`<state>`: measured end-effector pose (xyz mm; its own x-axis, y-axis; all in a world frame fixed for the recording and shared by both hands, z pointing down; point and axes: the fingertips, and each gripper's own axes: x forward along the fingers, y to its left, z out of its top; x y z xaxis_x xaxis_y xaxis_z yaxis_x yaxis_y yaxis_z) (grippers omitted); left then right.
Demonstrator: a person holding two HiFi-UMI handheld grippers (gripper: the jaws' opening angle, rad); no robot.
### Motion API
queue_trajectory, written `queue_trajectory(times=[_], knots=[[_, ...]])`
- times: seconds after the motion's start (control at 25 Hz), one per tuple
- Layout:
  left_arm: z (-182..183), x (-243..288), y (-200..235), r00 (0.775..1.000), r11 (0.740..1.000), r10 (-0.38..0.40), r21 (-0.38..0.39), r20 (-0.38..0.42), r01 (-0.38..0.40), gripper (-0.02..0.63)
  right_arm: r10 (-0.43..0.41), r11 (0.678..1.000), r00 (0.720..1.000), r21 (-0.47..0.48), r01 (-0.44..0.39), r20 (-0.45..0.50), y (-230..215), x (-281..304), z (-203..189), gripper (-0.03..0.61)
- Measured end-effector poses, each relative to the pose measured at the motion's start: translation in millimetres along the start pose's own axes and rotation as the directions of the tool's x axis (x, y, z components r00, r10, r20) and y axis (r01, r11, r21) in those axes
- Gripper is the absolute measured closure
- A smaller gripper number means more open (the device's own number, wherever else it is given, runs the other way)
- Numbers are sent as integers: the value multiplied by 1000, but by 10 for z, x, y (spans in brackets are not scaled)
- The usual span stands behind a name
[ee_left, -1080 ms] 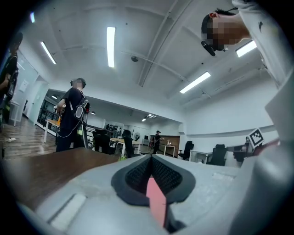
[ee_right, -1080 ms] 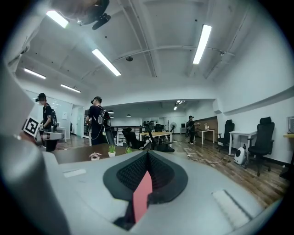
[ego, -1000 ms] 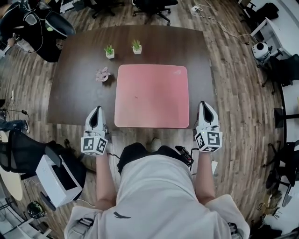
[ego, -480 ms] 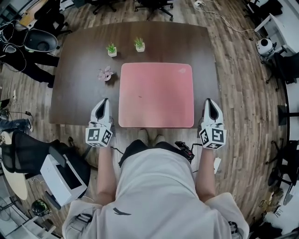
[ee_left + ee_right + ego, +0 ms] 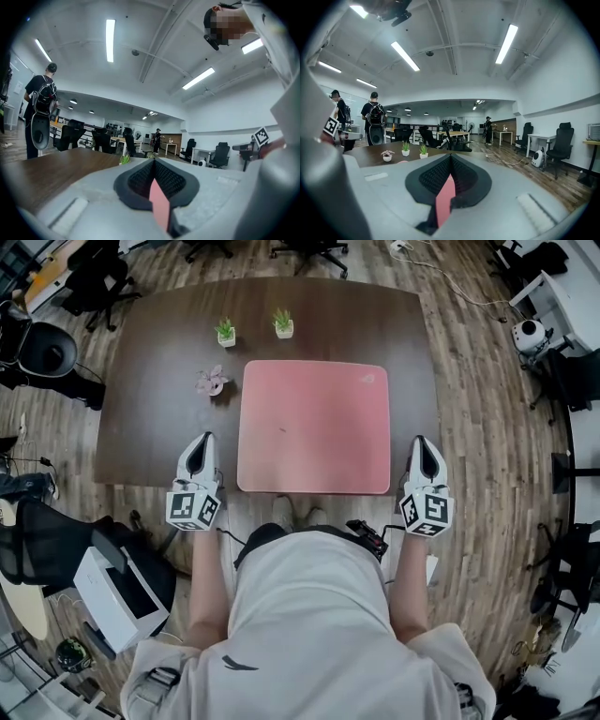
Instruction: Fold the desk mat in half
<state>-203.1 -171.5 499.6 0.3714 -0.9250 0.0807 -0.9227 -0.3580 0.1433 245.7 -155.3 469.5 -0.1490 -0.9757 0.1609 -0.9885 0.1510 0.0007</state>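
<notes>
In the head view the pink desk mat (image 5: 314,426) lies flat and unfolded on the dark brown table (image 5: 150,418), its near edge at the table's front edge. My left gripper (image 5: 200,442) hovers just left of the mat's near left corner, apart from it. Just right of the near right corner is my right gripper (image 5: 424,443), also clear of the mat. Both have their jaws together with nothing held. The left gripper (image 5: 153,161) and the right gripper (image 5: 451,157) each show closed jaws in their own views, with a thin pink sliver in the slit.
Two small green potted plants (image 5: 226,332) (image 5: 283,323) stand behind the mat, and a pink one (image 5: 211,382) sits off its far left corner. Office chairs (image 5: 309,249) ring the far side. On the floor at left are a white box (image 5: 117,592) and a dark chair (image 5: 47,540).
Both grippers have edged slightly forward beside the mat's near corners. The view has shifted a little. The mat has not moved.
</notes>
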Motion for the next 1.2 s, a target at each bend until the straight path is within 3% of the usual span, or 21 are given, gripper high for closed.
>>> queue_trajectory(times=[0.76,1.2], knots=[[-84,-26,-160,1000,1000,-3,-19,-13,3,611,11,1000,998,-10,-12,-67,-40,107,-303,577],[-97,-181,-112,1000,1000,9,0,-28,-9,611,8,1000,985,-19,-12,-173,-48,217,-678,554]])
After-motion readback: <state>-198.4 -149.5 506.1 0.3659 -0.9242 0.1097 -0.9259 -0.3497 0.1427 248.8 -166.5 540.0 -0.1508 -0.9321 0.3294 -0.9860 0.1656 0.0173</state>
